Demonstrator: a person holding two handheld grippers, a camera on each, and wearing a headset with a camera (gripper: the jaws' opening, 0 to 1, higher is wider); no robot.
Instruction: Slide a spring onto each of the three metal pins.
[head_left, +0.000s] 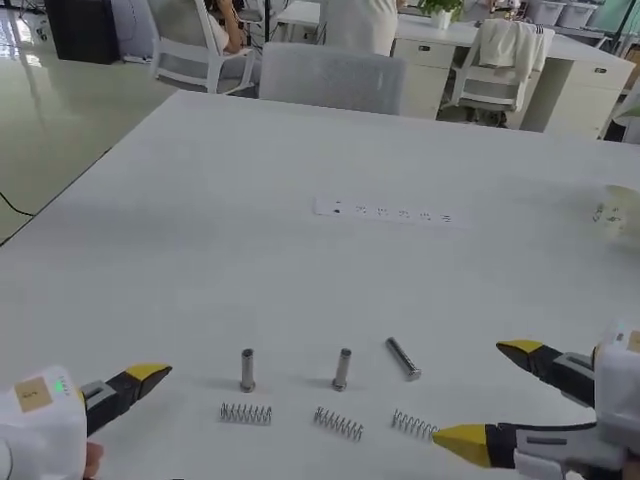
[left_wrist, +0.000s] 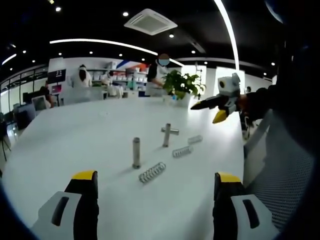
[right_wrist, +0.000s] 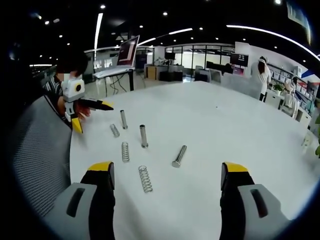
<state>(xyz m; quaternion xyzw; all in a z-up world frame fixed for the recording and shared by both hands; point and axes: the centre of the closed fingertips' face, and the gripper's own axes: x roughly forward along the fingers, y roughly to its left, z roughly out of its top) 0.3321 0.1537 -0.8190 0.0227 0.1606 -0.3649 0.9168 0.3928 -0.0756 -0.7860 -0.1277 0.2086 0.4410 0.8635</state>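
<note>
Three metal pins are on the white table (head_left: 300, 270). The left pin (head_left: 247, 369) and the middle pin (head_left: 342, 368) stand upright, while the right pin (head_left: 403, 358) lies on its side. In front of each pin lies a spring: left spring (head_left: 246, 413), middle spring (head_left: 338, 423), right spring (head_left: 414, 424). My left gripper (head_left: 135, 385) is open at the row's left end, clear of the pins. My right gripper (head_left: 490, 395) is open just right of the right spring. The left gripper (left_wrist: 156, 177) faces the nearest spring (left_wrist: 152, 172). The right gripper (right_wrist: 167, 167) faces the lying pin (right_wrist: 179, 155).
A white power strip (head_left: 385, 211) is set into the table's middle. A pale cup (head_left: 620, 212) stands at the right edge. Grey chairs (head_left: 330, 78) line the far edge, with people at desks behind. A potted plant (left_wrist: 182, 85) stands beyond the table.
</note>
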